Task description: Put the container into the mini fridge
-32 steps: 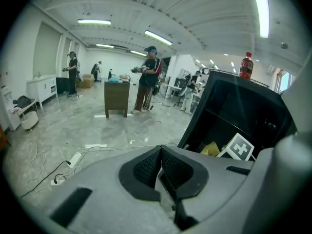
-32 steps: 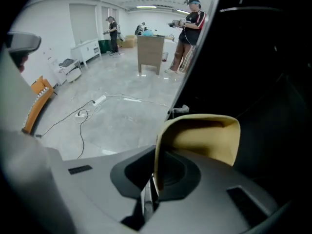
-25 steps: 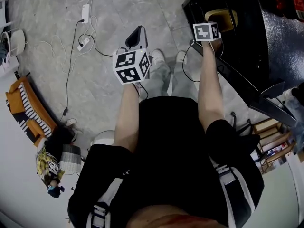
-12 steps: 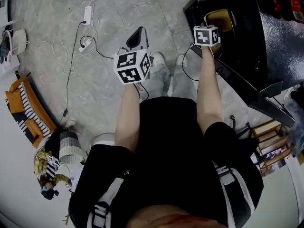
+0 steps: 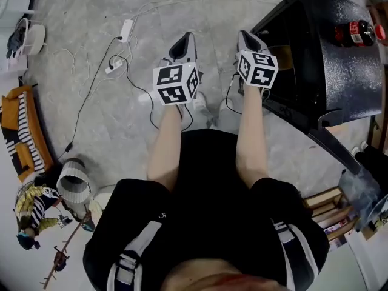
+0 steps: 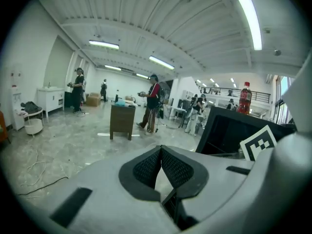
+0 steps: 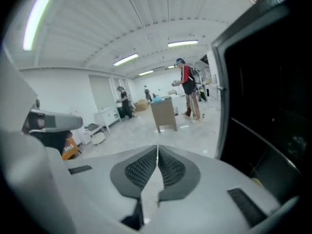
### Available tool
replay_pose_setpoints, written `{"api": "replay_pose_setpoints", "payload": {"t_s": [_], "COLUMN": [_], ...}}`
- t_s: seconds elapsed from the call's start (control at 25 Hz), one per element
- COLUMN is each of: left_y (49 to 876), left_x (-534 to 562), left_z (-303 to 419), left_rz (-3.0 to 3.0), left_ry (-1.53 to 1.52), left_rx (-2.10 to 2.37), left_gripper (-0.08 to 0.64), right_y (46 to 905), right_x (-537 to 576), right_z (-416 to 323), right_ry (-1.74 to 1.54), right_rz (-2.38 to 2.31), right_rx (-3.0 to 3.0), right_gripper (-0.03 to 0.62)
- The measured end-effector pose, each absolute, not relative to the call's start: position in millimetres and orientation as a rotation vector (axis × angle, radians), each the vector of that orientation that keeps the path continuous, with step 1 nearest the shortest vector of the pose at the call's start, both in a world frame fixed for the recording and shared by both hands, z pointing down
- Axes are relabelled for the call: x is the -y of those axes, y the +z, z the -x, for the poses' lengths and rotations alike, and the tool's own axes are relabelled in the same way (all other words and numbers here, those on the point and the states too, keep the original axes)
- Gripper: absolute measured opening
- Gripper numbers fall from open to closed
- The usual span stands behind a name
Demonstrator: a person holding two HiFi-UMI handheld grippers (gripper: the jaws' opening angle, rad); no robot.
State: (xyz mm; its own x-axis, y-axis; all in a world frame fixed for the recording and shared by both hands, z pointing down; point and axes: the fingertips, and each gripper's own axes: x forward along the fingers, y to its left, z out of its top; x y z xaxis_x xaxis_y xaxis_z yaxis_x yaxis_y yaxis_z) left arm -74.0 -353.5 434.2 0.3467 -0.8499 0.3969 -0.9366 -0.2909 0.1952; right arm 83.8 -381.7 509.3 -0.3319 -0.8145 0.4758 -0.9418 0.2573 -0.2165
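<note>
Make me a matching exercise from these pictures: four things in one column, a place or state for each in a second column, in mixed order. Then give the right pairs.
Things
1. red-capped bottle
2. white power strip
3. left gripper
4. mini fridge

Places and states
A. door stands open
B. lies on the grey floor with cables running from it
C. stands on top of the mini fridge
D. jaws together, nothing between them

Pairs: 1-C, 2-B, 3-D, 4-A
</note>
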Motion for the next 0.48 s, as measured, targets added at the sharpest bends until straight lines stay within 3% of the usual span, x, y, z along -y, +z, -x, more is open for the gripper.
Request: {"api": "replay_pose_setpoints", "payload": {"t_s": [0.48], "left_y": [282], "left_x": [349], "left_z": [159], "left_rz": [-2.364], "left_ry": [-0.018], "left_rx": [1.950], "left_gripper": [0.006], "right_y": [286], "right_x": [383], "right_z": [36], "right_ry": [0.218], "right_rz": [-1.420], "right_rx": [2.870], "right_gripper": [0.012]}}
